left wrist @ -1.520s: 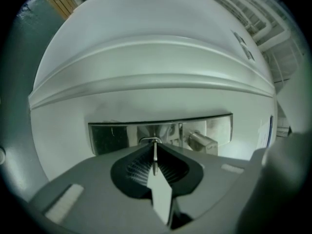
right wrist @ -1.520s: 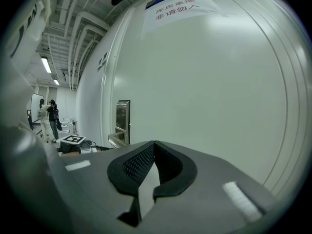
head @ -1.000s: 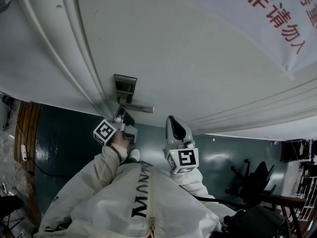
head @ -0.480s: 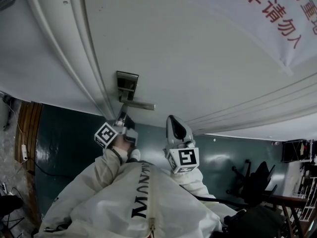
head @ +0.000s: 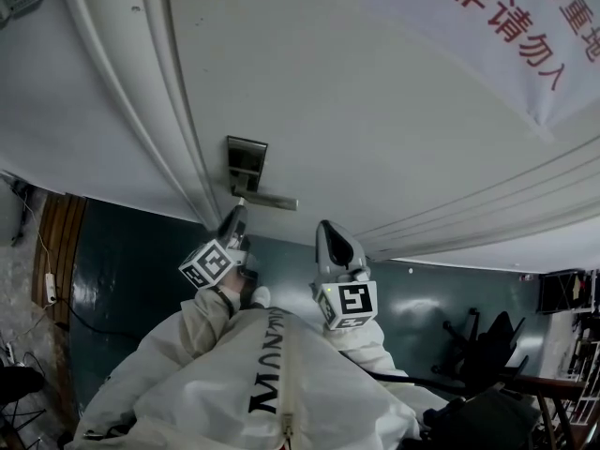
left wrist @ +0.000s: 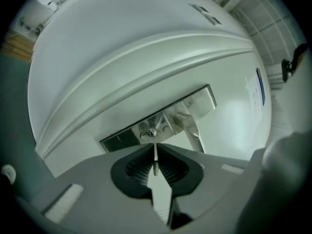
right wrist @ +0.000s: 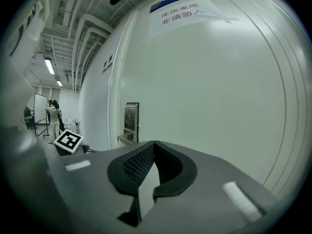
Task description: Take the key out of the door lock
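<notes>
The steel lock plate (head: 246, 162) with its lever handle (head: 269, 201) sits on the white door (head: 375, 111). My left gripper (head: 233, 220) is just below the plate, shut on the thin silver key (left wrist: 155, 159). The key's blade sticks up from between the jaws, and its tip ends just short of the round lock cylinder (left wrist: 148, 133). The lever handle (left wrist: 191, 129) lies right of the cylinder. My right gripper (head: 327, 230) hovers beside the left one, away from the door, shut and empty (right wrist: 154, 143). The lock plate (right wrist: 130, 118) shows to its left.
A white sign with red characters (head: 525, 26) hangs on the door at the upper right. The door frame mouldings (head: 159, 111) run left of the lock. A dark office chair (head: 478, 340) stands on the green floor at right. People (right wrist: 51, 116) stand far off in the hall.
My left gripper has drawn back from the lock plate, down and slightly left in the head view, taking the key with it. The right gripper has stayed put.
</notes>
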The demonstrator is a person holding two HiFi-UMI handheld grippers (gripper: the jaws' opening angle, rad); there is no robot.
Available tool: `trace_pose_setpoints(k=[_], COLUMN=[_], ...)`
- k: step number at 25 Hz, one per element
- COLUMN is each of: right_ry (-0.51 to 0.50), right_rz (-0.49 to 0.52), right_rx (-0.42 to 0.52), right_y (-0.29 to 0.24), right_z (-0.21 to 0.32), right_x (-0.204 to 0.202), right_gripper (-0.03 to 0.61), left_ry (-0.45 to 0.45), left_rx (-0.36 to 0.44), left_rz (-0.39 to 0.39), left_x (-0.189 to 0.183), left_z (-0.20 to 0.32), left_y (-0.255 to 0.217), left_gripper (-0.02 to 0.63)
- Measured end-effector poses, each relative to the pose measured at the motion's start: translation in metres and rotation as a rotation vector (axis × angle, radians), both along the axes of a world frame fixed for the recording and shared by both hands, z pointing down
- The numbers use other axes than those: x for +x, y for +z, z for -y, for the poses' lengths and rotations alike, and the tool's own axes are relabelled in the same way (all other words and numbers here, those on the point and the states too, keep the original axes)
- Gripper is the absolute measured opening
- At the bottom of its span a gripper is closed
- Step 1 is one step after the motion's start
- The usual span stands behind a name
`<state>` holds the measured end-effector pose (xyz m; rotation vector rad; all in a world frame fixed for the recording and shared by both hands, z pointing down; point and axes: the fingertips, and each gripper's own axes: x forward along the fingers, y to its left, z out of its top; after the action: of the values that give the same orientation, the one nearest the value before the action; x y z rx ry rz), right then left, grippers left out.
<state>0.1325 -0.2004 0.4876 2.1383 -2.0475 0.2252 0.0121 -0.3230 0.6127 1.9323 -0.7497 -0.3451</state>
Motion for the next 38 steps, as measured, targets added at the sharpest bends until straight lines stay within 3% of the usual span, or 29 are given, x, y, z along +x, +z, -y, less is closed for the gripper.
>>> trace_pose_setpoints(k=[7,17,19,30,34,38], right_ry=[-0.005,0.031,0.049,0.239,0.242,0.215], right_rz=[0.027,0.056,0.059,0.107,0.125,0.106], right_rx=[0.007,0.015,0.014,-0.020,-0.040,0.002], right_y=[0.003,0.006,0.006,0.028,0.040,0.028], right_z=[0.004,0.013,0.015,0.005,-0.003,-0.012], right_x=[-0.005,-0.019,-0.025,-0.081,-0.105,-0.117], right_gripper=[-0.003,-0.003,-0.003,-0.003,-0.003,-0.003], left_ry=[0.076,0.180,0.201,0.389,0.405,0.383], left_rx=[0.257,0.773,0.821,0.908,0.902,0.916], left_rz=[0.307,0.764,0.783,0.692,0.687,0.689], left_x=[-0.011,-0.036,-0.037,-0.079,-0.098,-0.114], left_z=[-0.005,-0.006,-0.008,-0.008,-0.018,-0.037], left_y=[-0.013,-0.053,-0.059,-0.069,-0.062,-0.069], left_gripper=[0.021,0.021,0.021,0.021,0.021,0.021])
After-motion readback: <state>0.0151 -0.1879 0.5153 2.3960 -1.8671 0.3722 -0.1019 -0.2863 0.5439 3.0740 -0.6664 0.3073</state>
